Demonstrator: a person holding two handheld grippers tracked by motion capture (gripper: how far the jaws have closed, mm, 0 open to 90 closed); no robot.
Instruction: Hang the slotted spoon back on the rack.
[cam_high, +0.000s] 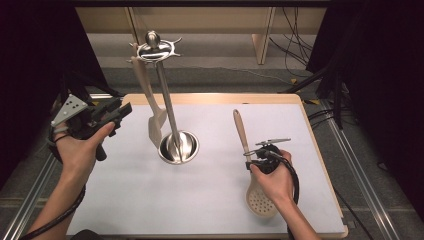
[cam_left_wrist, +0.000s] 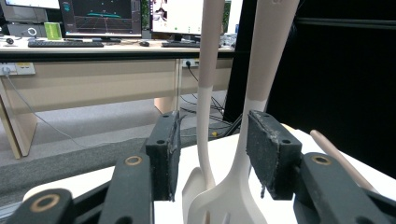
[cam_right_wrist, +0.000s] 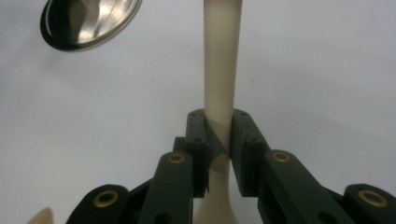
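Nearest the bench's (cam_high: 150, 200) front edge lies the slotted spoon (cam_high: 260, 200), bowl toward the front right corner. The right hand-held gripper (cam_high: 260, 155) is clamped on its neck, just above the bowl. It looks light, stiff and smooth, likely to pivot if lifted there. Farther back, the left hand-held gripper (cam_high: 117, 117) is spread apart beside the spatula (cam_high: 156, 125) hanging on the steel rack (cam_high: 177, 145).

Cream skimmer (cam_high: 261, 200), cream spatula (cam_high: 155, 127), shiny silver stand (cam_high: 178, 147), white mat (cam_high: 200, 190).
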